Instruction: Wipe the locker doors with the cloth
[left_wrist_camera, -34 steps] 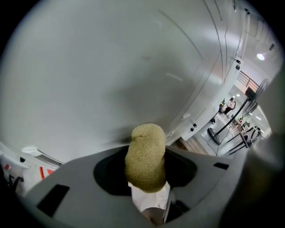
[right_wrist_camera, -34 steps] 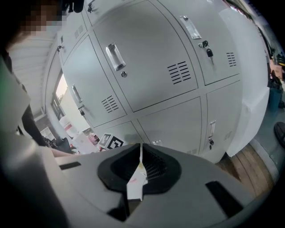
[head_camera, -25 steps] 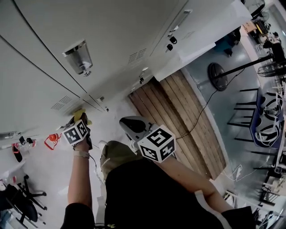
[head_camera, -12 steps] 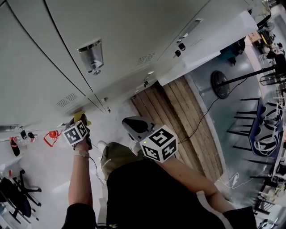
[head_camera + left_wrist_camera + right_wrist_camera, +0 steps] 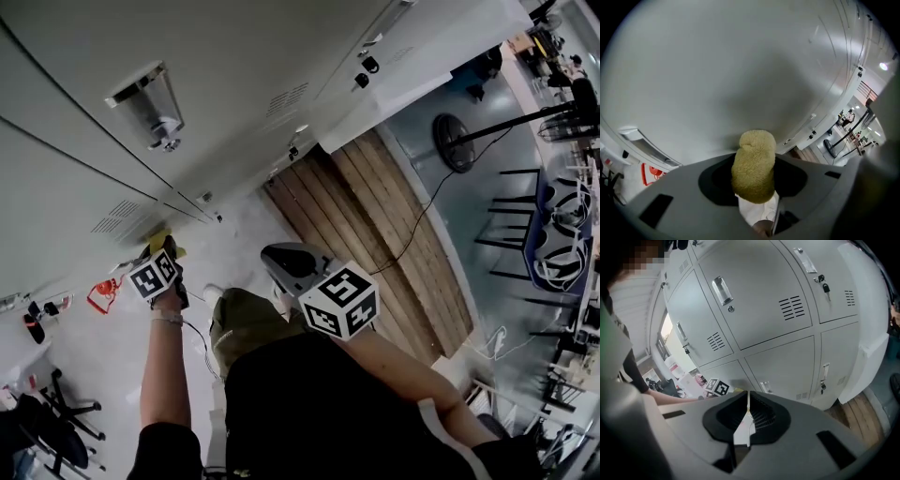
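Bank of pale grey locker doors [image 5: 244, 56] across the upper left of the head view, seen steeply from above. Same grey surface filling the left gripper view, close enough to crowd out nearly all else. Beside the foot of the bank, a strip of wooden planking [image 5: 375, 234], then glossy floor further right.

Right gripper [image 5: 748, 417] held back near the body, well apart from the lockers, jaws pressed together on nothing. Likely parked there to stay out of the wiping arm's way.

Left gripper [image 5: 169, 251] stretched out on a bare forearm toward a low door, clenched on the yellow cloth [image 5: 753, 164]. Cloth bunched into a fat roll standing out past the jaw tips, presumably to put soft pile, not hard plastic, against the paint. End of the roll seemingly against the door panel, though contact hard to confirm.

Judged mid-wipe on a lower door, with most of the bank to go.

Smaller still: a recessed handle [image 5: 145, 98] on the door above, and keys [image 5: 362, 66] hanging from a lock further along — worth steering the cloth round both.
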A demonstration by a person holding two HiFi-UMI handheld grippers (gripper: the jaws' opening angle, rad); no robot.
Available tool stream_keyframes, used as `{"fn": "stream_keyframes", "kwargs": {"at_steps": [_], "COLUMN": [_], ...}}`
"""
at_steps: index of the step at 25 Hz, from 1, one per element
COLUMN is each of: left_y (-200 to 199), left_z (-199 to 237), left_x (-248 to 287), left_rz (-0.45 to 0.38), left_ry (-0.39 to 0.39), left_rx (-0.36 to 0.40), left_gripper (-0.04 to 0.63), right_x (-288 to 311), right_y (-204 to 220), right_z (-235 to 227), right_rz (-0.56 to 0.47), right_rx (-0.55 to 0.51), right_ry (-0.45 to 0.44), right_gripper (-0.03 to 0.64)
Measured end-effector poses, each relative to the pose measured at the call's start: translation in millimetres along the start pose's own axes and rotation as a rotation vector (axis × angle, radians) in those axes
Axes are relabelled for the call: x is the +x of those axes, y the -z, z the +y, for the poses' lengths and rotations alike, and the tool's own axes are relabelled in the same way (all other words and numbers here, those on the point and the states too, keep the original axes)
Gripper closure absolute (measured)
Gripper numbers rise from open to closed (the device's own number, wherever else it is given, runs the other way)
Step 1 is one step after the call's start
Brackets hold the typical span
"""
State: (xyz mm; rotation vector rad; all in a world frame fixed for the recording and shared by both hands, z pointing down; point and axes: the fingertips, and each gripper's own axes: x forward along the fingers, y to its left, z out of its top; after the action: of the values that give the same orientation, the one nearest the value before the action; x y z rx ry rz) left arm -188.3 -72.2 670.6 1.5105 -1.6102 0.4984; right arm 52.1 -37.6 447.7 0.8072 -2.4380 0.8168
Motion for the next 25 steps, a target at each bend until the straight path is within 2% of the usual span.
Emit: {"fn": "stream_keyframes", "kwargs": {"at_steps": [9, 12, 16, 25], "left_y": [33.0, 43.7, 59.2, 85.8], "left_z": [10.9, 16.6, 22.9, 35.2], "left_x": [42.2, 57.1, 77.7, 117.4], "left_rz": [0.1, 0.111, 0.121, 0.147], "left_ry": [0.02, 0.019, 0.013, 0.006], "left_rx": [0.062, 0.056, 0.086, 0.053], "left_gripper": [0.419, 0.42, 0.421, 0.422], "right_x": [-8.6, -7.4, -5.7, -8.6], "right_y": [41.8, 52.8, 70.8, 115.7], "right_z": [-11.6, -11.9, -10.8, -13.4], "right_rz": [-0.023, -0.034, -0.035, -0.006], "right_rx": [0.149, 0.183, 0.23, 0.296], "right_ry": [0.123, 0.145, 0.18, 0.243], "right_gripper": [0.589, 0.589, 0.589, 0.589]}}
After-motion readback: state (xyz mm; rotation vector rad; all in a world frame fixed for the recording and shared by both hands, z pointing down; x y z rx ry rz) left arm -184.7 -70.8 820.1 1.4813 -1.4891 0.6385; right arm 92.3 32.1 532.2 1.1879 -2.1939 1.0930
